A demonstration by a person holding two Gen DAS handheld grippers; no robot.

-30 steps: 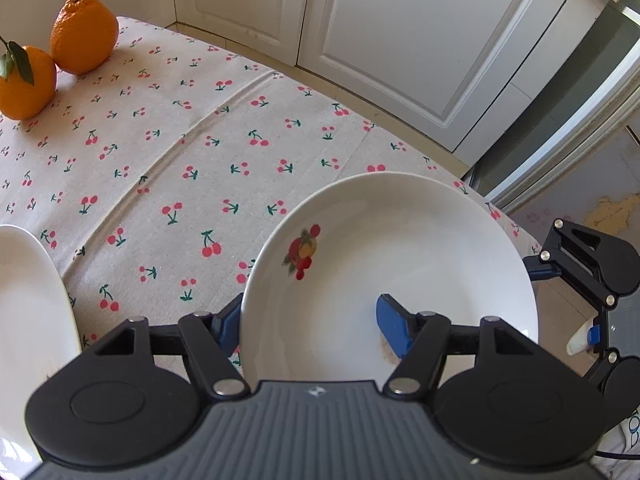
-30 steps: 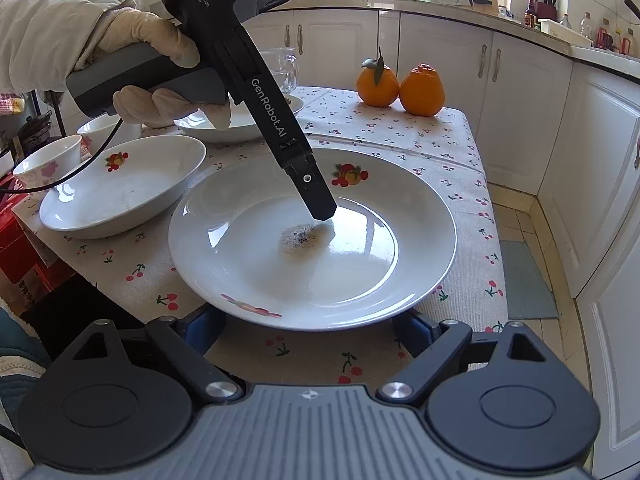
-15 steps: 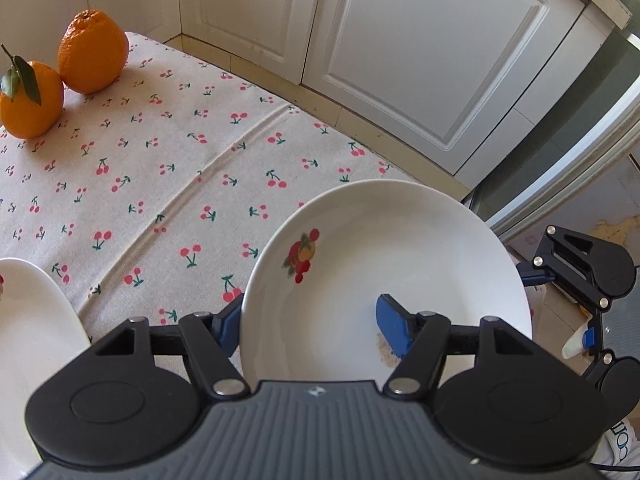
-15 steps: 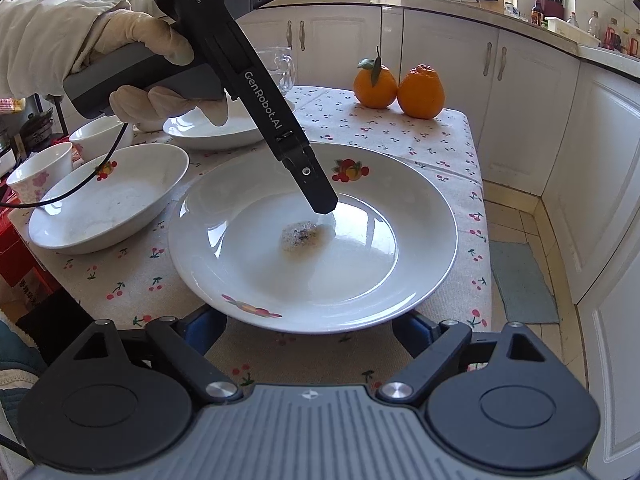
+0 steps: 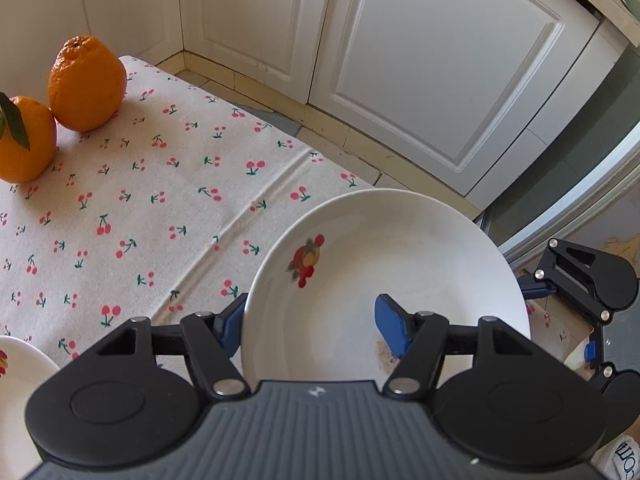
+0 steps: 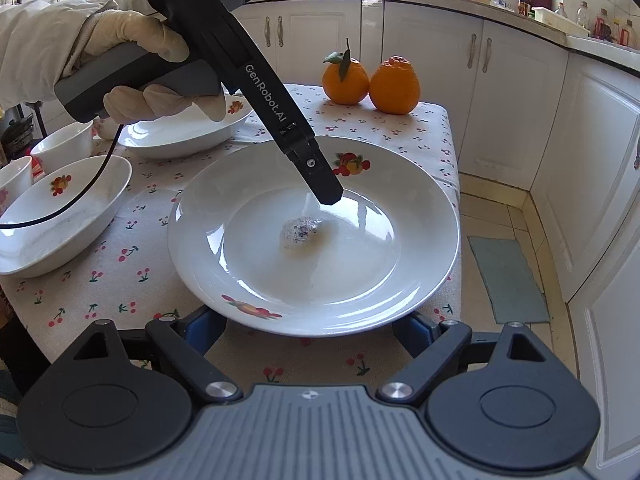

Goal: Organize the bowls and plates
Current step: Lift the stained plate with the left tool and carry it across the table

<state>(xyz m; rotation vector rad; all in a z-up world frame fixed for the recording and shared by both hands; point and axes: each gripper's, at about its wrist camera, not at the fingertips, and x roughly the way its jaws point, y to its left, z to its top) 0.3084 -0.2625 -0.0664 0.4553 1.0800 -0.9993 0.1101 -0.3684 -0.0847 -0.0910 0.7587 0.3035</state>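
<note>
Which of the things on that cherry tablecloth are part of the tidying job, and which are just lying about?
Part of the job:
- big plate, gripped by the left gripper
- oval dish
- far plate
- small bowls

Just lying about:
- two oranges
- crumpled scrap on the big plate
- floor mat

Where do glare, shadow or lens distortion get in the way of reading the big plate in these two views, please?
Right wrist view: window glare streaks the plate well beside the left gripper, though the crumpled residue stays legible. Left wrist view: even light, soft shadows under the oranges; the plate is sharp. Both views: fisheye bends the cabinet doors and darkens the corners.
</note>
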